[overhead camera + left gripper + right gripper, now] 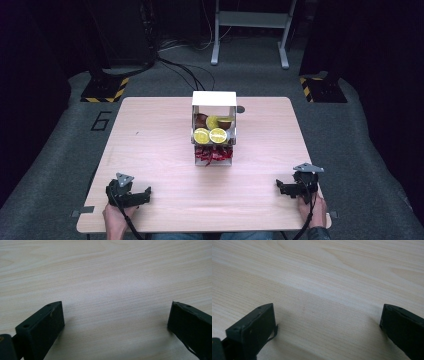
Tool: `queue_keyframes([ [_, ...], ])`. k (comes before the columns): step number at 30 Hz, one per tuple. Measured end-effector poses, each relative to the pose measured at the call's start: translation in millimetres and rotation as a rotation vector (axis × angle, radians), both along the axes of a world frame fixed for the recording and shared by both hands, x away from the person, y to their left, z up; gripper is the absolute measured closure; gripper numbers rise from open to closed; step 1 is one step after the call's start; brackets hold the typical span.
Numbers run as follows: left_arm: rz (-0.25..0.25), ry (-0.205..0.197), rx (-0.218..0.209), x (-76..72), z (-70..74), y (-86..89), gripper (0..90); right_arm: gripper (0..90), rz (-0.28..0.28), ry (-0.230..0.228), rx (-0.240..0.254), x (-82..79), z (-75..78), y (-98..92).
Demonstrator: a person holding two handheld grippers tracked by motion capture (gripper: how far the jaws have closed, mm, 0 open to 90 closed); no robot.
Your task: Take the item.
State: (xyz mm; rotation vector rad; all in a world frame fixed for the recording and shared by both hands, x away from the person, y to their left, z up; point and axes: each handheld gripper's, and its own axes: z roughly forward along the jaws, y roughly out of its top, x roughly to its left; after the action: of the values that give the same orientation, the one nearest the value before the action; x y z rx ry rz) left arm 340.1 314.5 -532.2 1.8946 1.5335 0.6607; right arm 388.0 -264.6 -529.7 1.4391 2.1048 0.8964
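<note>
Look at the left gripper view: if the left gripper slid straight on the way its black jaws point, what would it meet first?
Probably nothing soon: the left gripper, jaws open, faces bare light wooden table. In the high view the white two-tier box stands far off; depth is unclear.

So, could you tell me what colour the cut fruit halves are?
Yellow-green fruit halves, best in the high view.

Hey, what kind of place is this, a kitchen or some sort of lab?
Most likely a lab or recording studio, not a kitchen. A lone wooden table stands on grey carpet amid dark curtains, with hazard-striped stand bases and cables behind it. A small white box of sliced fruit sits at its centre.
</note>
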Motion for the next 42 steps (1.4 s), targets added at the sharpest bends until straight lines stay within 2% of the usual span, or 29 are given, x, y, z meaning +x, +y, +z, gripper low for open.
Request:
queue_keyframes([
  [5, -0.004, 0.009, -0.005, 0.1, 1.2, 1.0, 2.2, 0.0, -0.001, 0.000, -0.006, 0.2, -0.2, -0.1],
  [8, 0.001, 0.008, -0.026, 0.4, 4.7, 1.9, 2.7, 0.0, -0.004, -0.001, -0.005, 0.3, -0.2, 0.2],
  [10, 0.000, -0.006, -0.034, -0.2, 10.0, 2.6, 3.0, 0.0, 0.001, 0.000, -0.002, 0.1, 0.0, -0.1],
  [14, -0.023, -0.020, -0.031, -1.7, 25.6, 3.1, 3.4, 0.0, -0.005, -0.001, -0.004, 0.3, -0.2, 0.2],
  [15, -0.036, -0.024, -0.032, -1.6, 33.6, 3.9, 3.5, 0.0, 0.001, 0.000, -0.003, 0.1, -0.1, -0.1],
  [16, -0.036, -0.024, -0.032, -1.6, 33.6, 3.9, 3.4, 0.0, 0.001, 0.000, -0.003, 0.1, -0.1, -0.1],
  [24, -0.063, -0.055, -0.070, 4.0, 63.0, 0.9, 3.7, 0.0, 0.001, 0.000, -0.005, 0.4, -0.2, 0.0],
  [25, -0.063, -0.055, -0.070, 4.0, 63.0, 0.9, 3.7, 0.0, 0.001, 0.000, -0.005, 0.4, -0.2, 0.0],
  [29, -0.088, -0.067, -0.067, 7.5, 79.1, -1.9, 3.7, 0.0, 0.001, 0.000, -0.004, 0.5, -0.1, 0.0],
  [31, -0.102, -0.081, -0.093, 9.8, 91.5, -2.7, 3.7, 0.0, 0.003, 0.000, -0.008, 0.4, -0.2, -0.1],
  [34, -0.118, -0.080, -0.094, 11.3, 100.0, -4.2, 3.8, 0.0, 0.001, 0.000, -0.004, 0.4, -0.1, 0.1],
  [35, -0.129, -0.084, -0.094, 13.1, 108.2, -6.7, 3.8, 0.0, 0.000, 0.000, -0.003, 0.5, -0.1, 0.1],
  [38, -0.150, -0.090, -0.103, 15.8, 120.7, -10.6, 3.8, 0.0, 0.000, 0.000, -0.003, 0.4, -0.1, 0.1],
  [39, -0.150, -0.090, -0.103, 15.8, 120.7, -10.6, 3.7, 0.0, 0.001, 0.000, -0.004, 0.5, -0.2, 0.1],
  [42, -0.177, -0.102, -0.090, 18.7, 136.4, -17.0, 3.7, 0.0, 0.001, 0.000, -0.004, 0.5, -0.2, 0.1],
])
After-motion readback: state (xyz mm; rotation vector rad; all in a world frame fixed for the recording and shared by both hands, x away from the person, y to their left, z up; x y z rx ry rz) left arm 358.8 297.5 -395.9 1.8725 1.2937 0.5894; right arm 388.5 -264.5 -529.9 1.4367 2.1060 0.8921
